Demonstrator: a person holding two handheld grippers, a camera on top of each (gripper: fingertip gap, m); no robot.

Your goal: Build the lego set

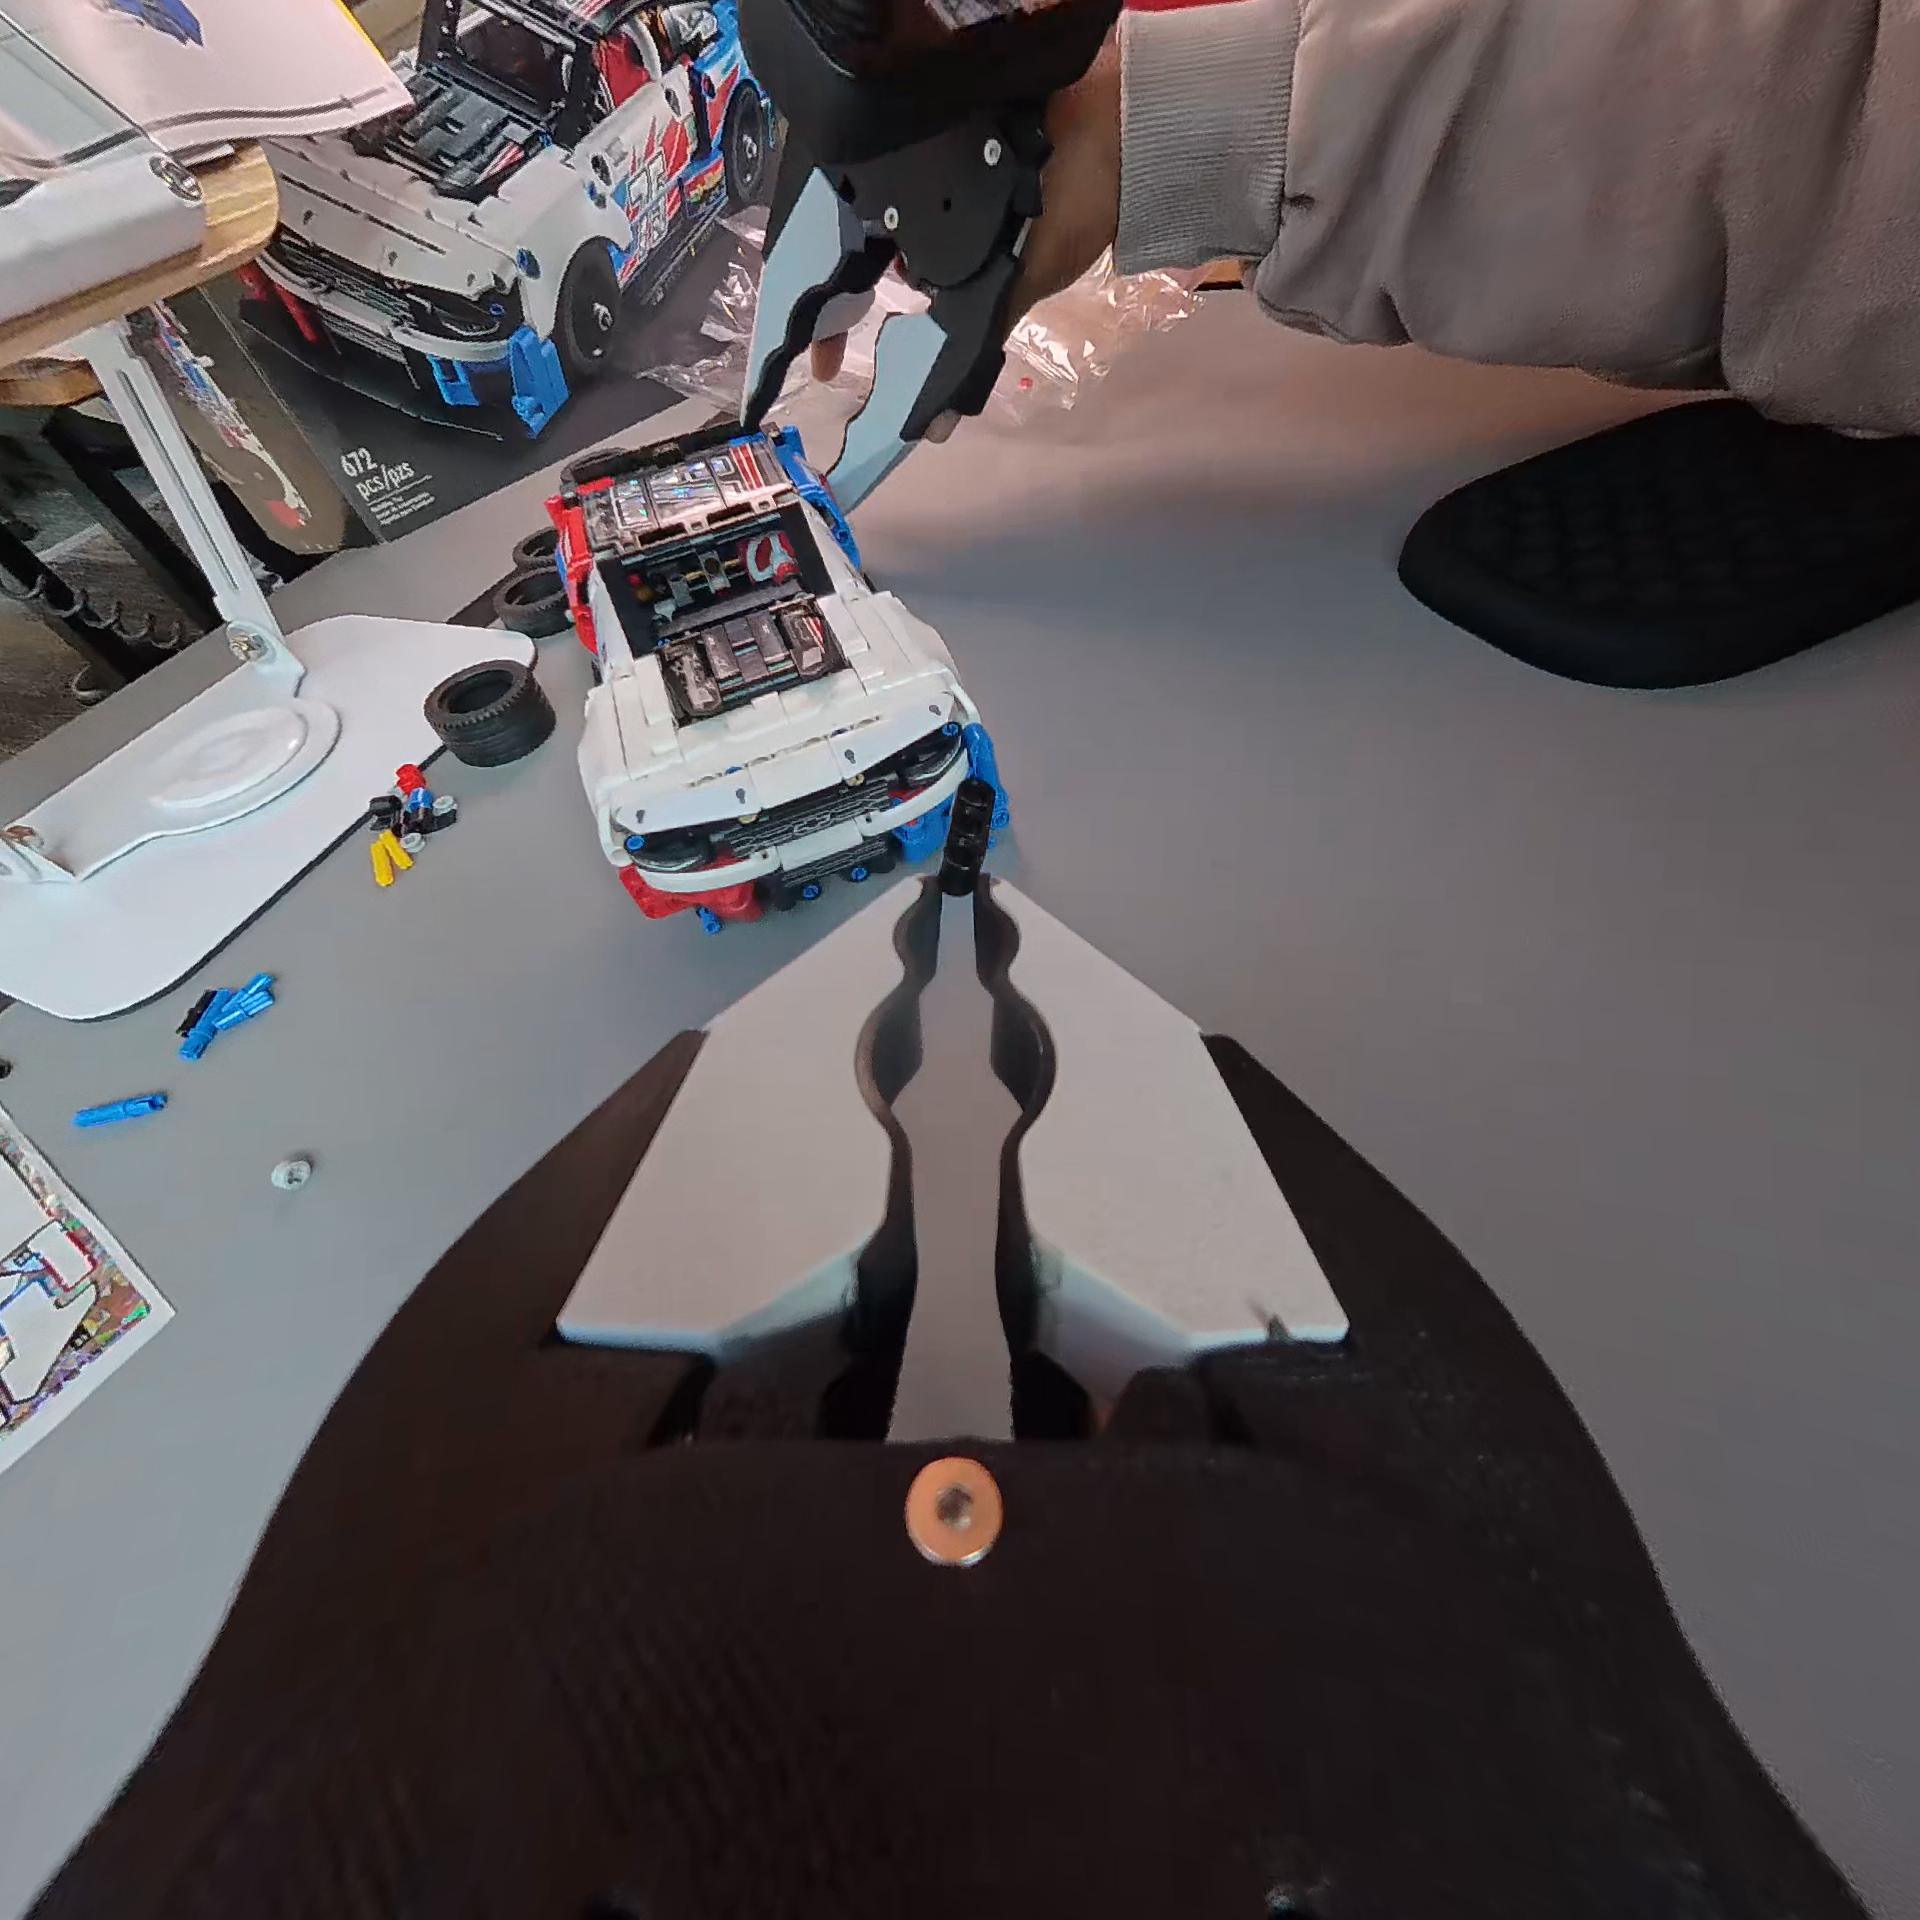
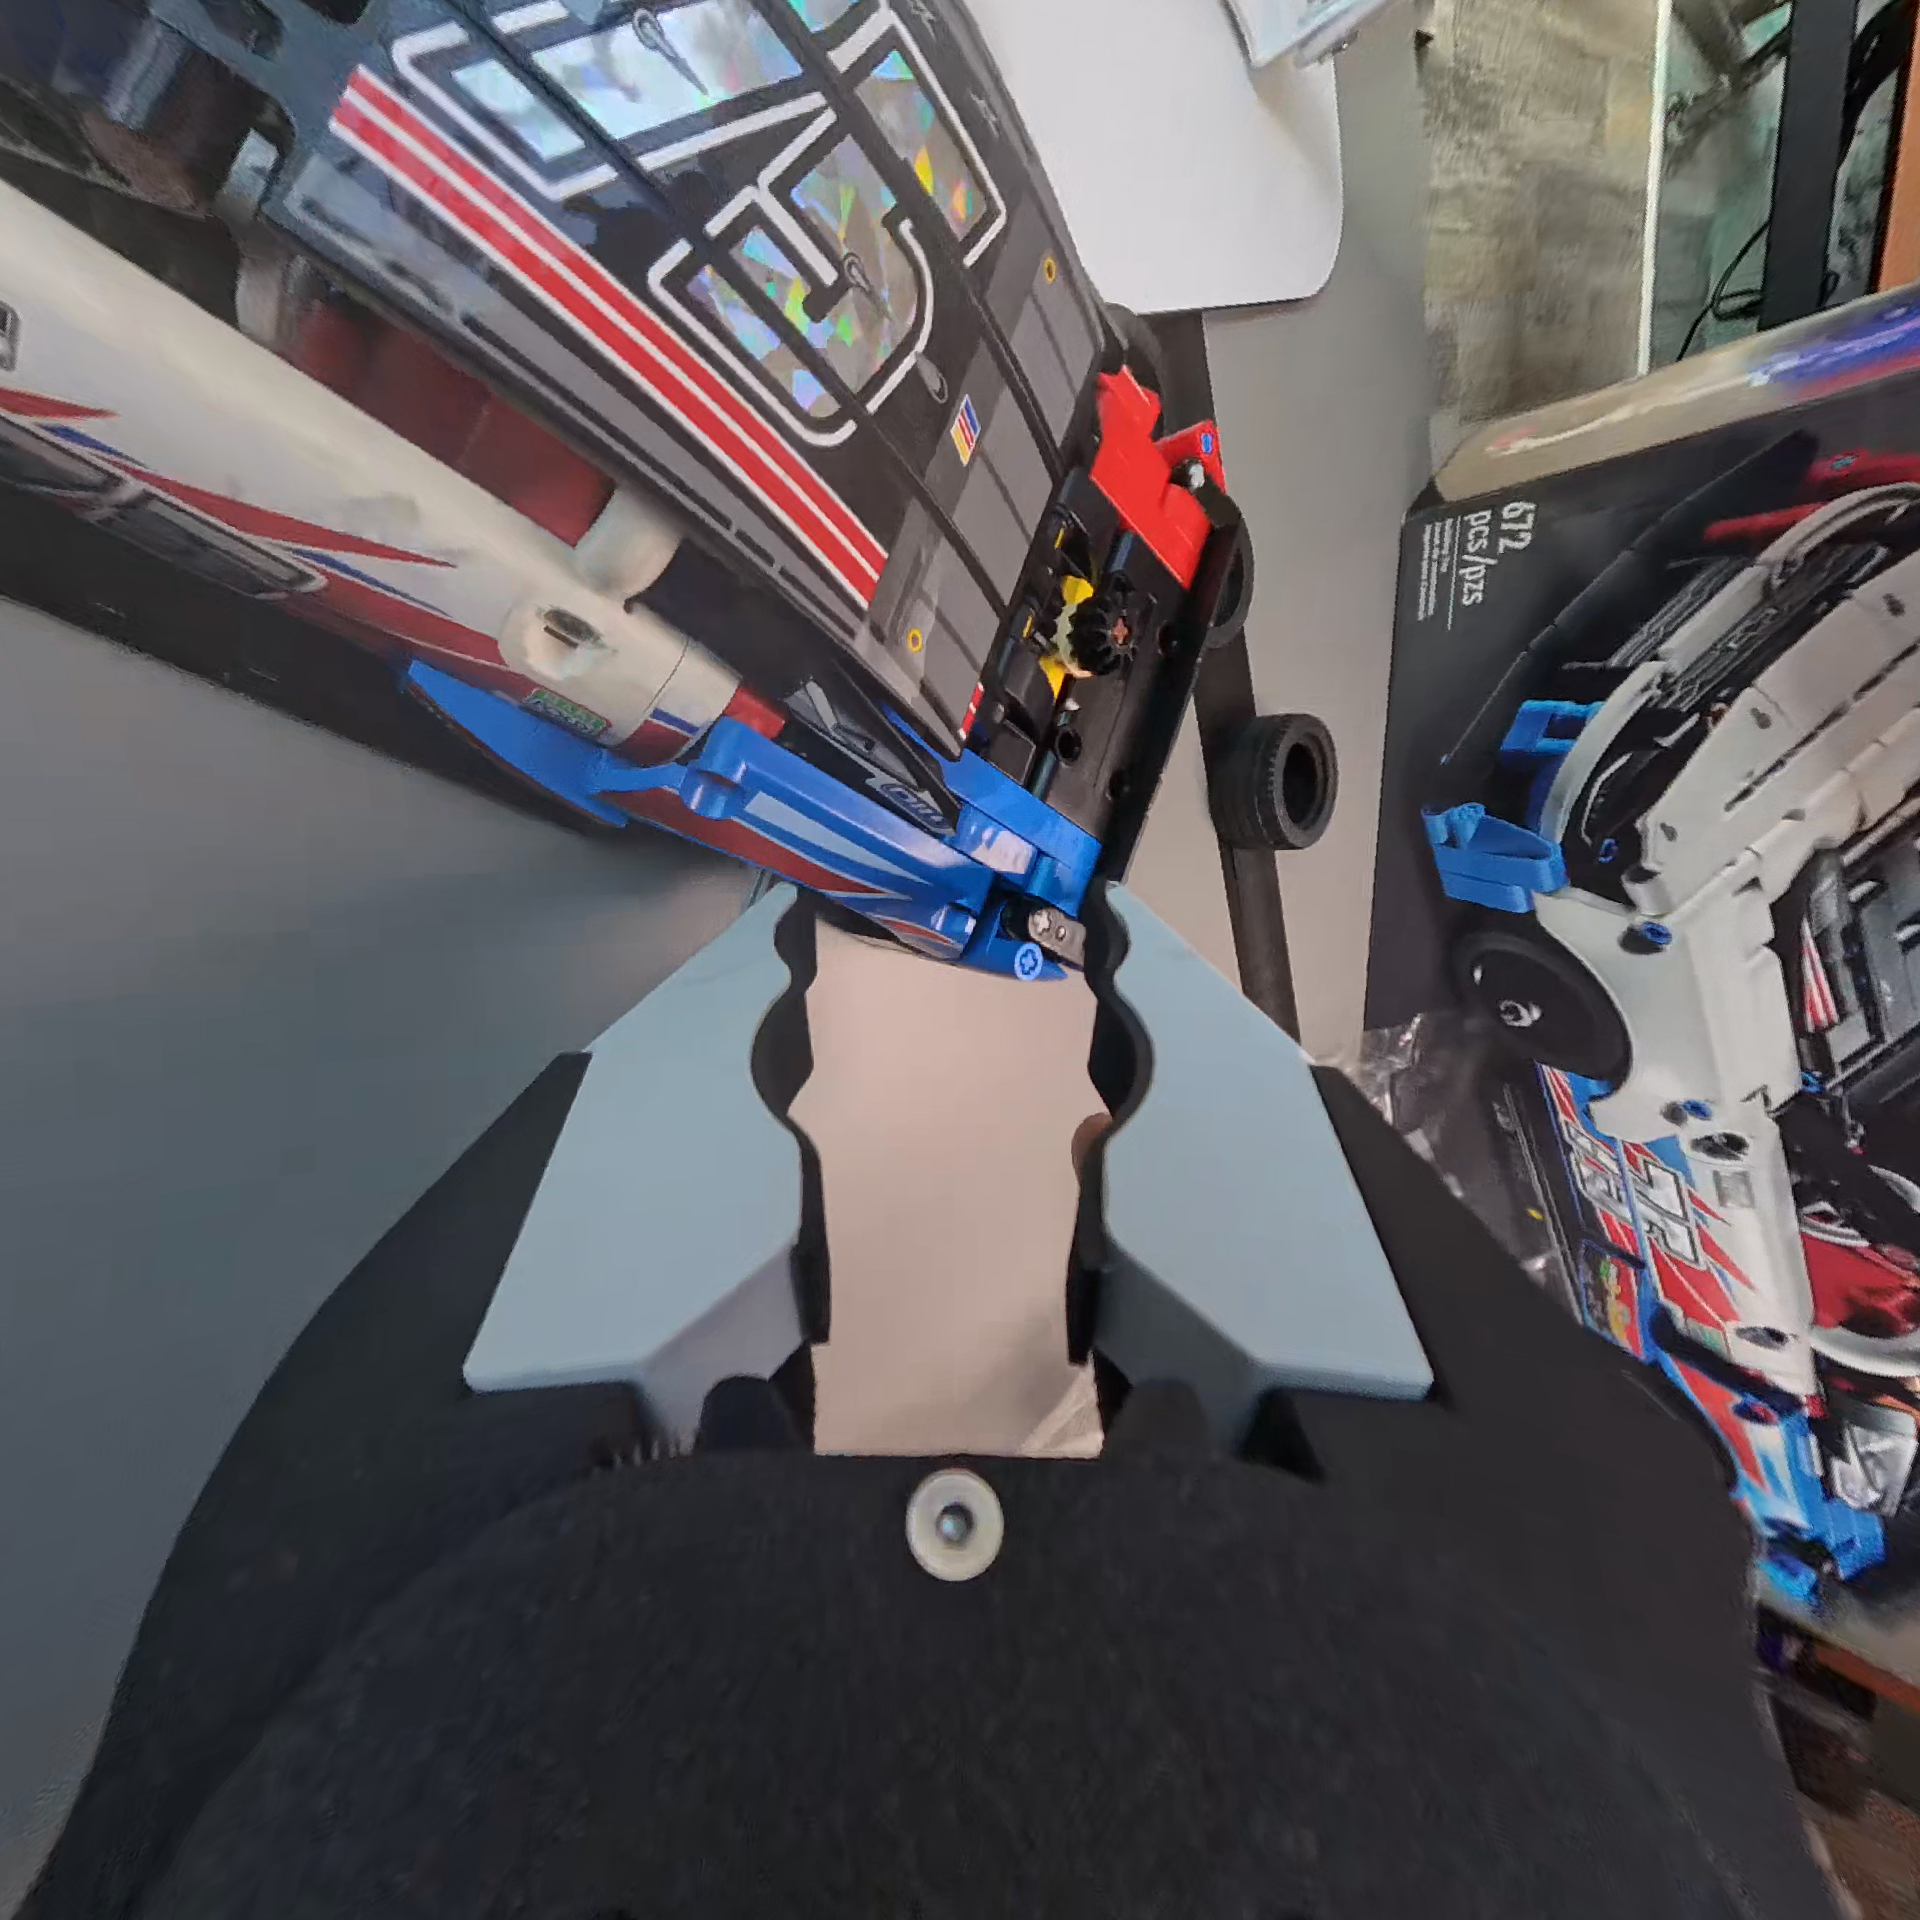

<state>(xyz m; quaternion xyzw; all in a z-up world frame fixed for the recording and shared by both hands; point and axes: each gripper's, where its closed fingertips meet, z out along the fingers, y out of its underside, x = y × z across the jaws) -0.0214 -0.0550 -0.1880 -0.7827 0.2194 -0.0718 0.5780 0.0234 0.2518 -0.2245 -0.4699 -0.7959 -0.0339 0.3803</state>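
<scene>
Left gripper [image 1: 958, 883]: held low, nearly closed on a black beam [image 1: 964, 847] beside the car [image 1: 769, 686].
Right gripper [image 2: 940, 914]: angled down at the car's rear, spread apart, nothing held.

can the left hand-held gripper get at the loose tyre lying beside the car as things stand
Probably not yet: the left hand-held gripper is shut on a black beam. The tyre itself lies open on the table.

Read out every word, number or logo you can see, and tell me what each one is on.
I won't quote writing, only say where it stands.
box: white print near a corner, legible.
car roof: large holographic outlined figure.
car side: small green sticker, blurred.
sticker sheet: cut off at the edge, unreadable.
</scene>
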